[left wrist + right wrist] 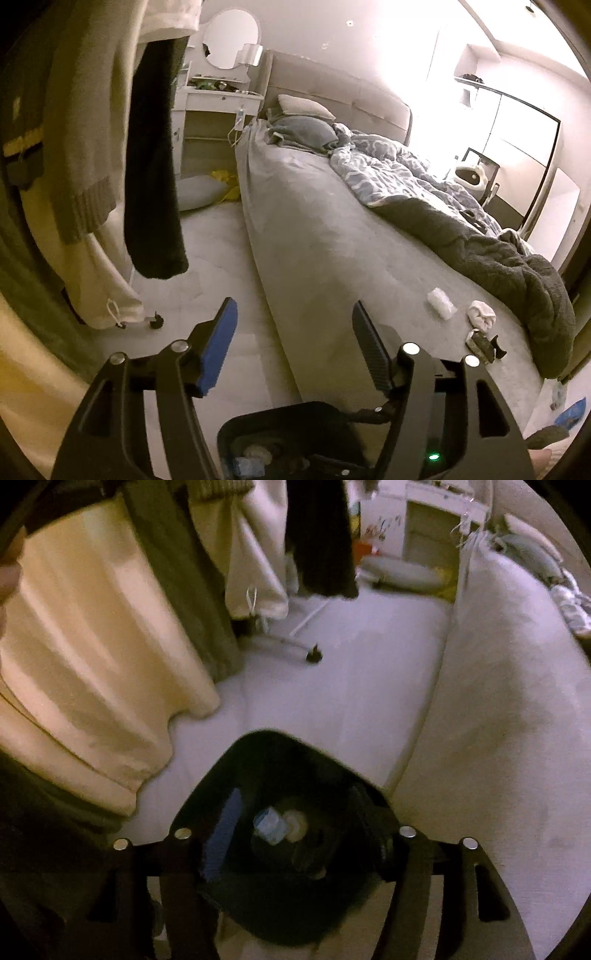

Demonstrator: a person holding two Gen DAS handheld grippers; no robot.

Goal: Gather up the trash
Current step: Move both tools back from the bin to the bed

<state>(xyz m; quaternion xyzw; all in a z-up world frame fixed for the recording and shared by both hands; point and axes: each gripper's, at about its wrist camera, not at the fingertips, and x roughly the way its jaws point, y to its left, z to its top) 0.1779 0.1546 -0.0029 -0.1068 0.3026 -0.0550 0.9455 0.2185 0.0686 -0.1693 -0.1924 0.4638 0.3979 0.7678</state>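
Note:
A black trash bin (295,886) stands on the floor beside the bed; it also shows in the left wrist view (291,439). Crumpled wrappers (273,825) lie inside it. My right gripper (291,827) is open and empty directly above the bin's mouth. My left gripper (295,332) is open and empty, above the bin and the bed's edge. On the grey bed (332,240) lie a clear plastic wrapper (440,301), a white crumpled tissue (481,314) and a dark wrapper (484,345), to the right of my left gripper.
Clothes (92,129) hang on a wheeled rack (295,651) to the left. A rumpled duvet (461,221) covers the bed's far side. A white dresser (218,107) and a pillow on the floor (199,192) stand at the back. Blue litter (570,413) lies past the bed's corner.

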